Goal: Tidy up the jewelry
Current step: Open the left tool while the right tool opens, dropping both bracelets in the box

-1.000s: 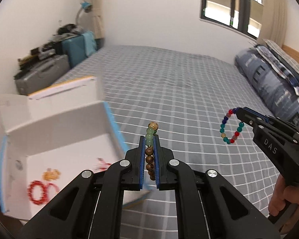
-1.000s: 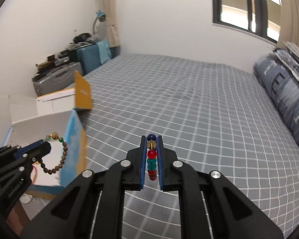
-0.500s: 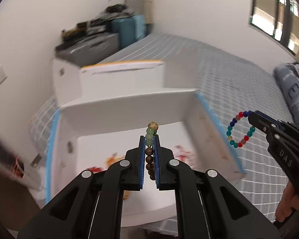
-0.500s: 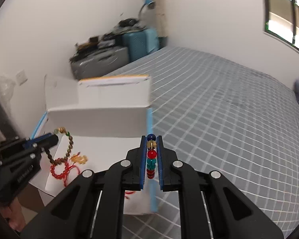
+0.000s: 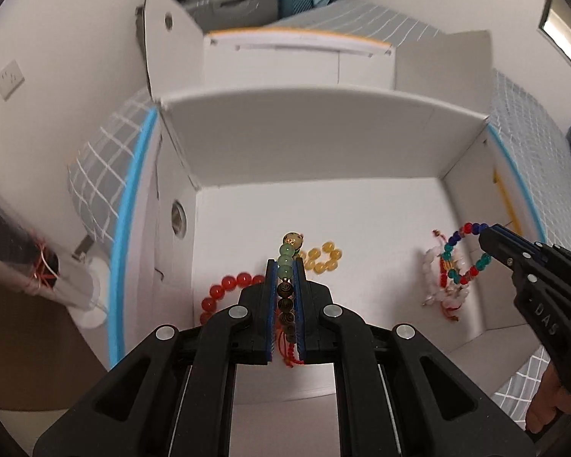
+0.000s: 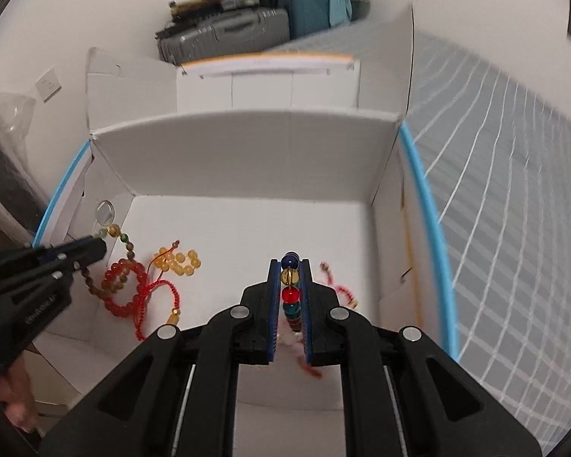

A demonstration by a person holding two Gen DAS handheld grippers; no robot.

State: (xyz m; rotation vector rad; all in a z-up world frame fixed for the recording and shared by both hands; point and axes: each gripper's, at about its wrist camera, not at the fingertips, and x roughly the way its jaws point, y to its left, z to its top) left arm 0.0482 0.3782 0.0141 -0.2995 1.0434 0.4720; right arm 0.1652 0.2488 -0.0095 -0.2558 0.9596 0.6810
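My left gripper point(image 5: 285, 266) is shut on a brown-and-green bead bracelet point(image 5: 286, 285) and holds it over the left part of the open white box point(image 5: 304, 137). My right gripper point(image 6: 290, 266) is shut on a multicoloured bead bracelet point(image 6: 290, 289) over the box's right part; that bracelet also shows in the left wrist view point(image 5: 464, 255). On the box floor lie a red bead bracelet point(image 6: 123, 289), a yellow bead bracelet point(image 5: 321, 261), a red cord bracelet point(image 6: 160, 301) and a white-and-red one point(image 5: 443, 285).
The box has blue-edged walls point(image 6: 426, 221) and raised flaps point(image 6: 266, 83). It stands on a grey checked bed point(image 6: 495, 152). Suitcases point(image 6: 228, 34) stand by the far wall. A plastic-wrapped item point(image 5: 38, 266) lies left of the box.
Both grippers have swung left from over the bed and moved down over the open box, each still holding its bracelet. The box floor and its bracelets now fill both views.
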